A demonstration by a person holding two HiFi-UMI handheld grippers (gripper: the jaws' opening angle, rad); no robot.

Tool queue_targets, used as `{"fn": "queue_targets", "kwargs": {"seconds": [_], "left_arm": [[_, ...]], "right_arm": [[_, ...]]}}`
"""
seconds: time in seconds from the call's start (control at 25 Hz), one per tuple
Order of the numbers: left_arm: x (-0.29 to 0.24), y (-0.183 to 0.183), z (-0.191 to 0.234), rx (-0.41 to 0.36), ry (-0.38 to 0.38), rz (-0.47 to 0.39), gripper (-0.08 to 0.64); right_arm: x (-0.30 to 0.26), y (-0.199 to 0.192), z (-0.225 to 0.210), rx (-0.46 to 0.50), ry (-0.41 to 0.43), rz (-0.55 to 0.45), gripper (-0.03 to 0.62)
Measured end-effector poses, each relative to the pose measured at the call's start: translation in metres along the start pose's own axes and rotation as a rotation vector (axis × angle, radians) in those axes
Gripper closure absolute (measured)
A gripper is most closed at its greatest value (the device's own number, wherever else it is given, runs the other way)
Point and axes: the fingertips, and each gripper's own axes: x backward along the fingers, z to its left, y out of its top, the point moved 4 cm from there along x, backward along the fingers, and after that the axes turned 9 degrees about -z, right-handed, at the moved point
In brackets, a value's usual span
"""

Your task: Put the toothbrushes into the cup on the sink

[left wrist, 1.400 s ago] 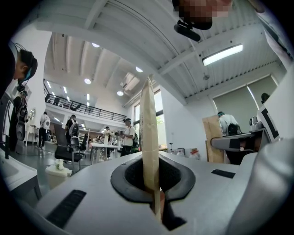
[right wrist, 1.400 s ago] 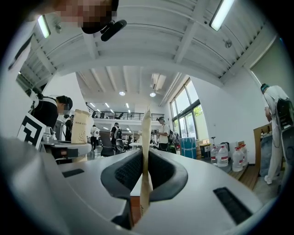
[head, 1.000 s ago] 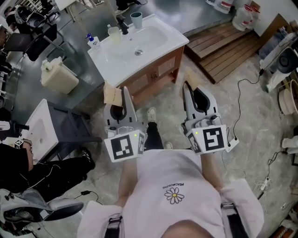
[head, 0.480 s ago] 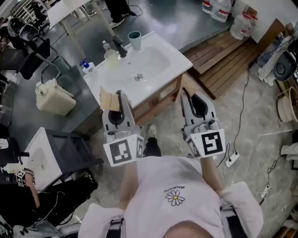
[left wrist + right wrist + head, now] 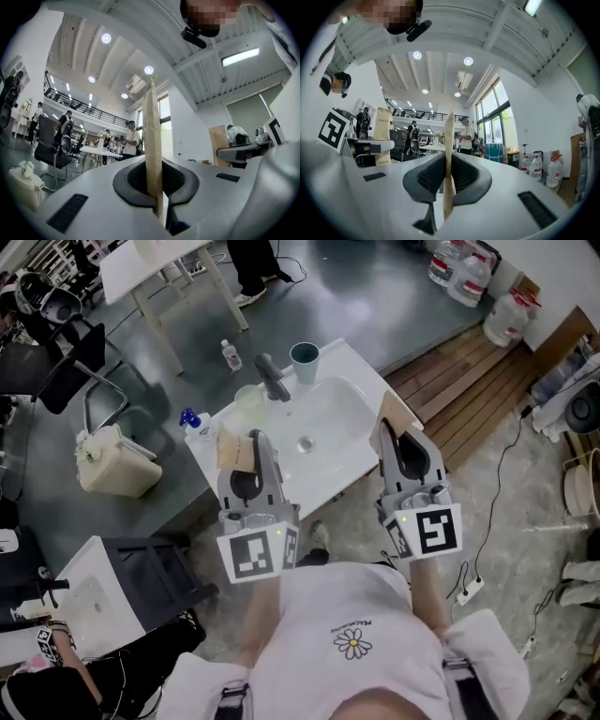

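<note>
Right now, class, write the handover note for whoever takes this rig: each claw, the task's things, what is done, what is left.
Left claw: shut on a flat beige toothbrush pack, held edge-on.
Right claw: shut on a second pack, the same way.
Things: blue-grey cup at the back of the sink, beside the tap; no pack in it.
Done: both packs are gripped.
Left: bring each pack over the cup and drop it in.

Open lab hall: freestanding sink (image 5: 330,457), table (image 5: 150,263), office chair (image 5: 54,362), water jugs (image 5: 459,268)
</note>
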Motion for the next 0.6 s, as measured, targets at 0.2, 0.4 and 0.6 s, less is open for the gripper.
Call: {"fn": "queue_targets", "kwargs": {"seconds": [0.2, 0.4, 0.6], "left_arm": [[-0.032, -0.020, 0.034, 0.028, 0.038, 0.005, 0.546], [-0.052, -0.045, 0.041, 0.010, 0.052, 0.071, 0.546], [-0.066, -0.055, 0.046, -0.023, 0.086, 0.075, 0.546]], "right_arm": [[-0.050, -0.018, -0.001, -0.010, 0.004, 0.009, 0.566], [-0.080, -0.038, -0.009, -0.050, 0.025, 0.028, 0.566], [-0.107, -0.057, -0.012, -0.095, 0.084, 0.022, 0.566]]}}
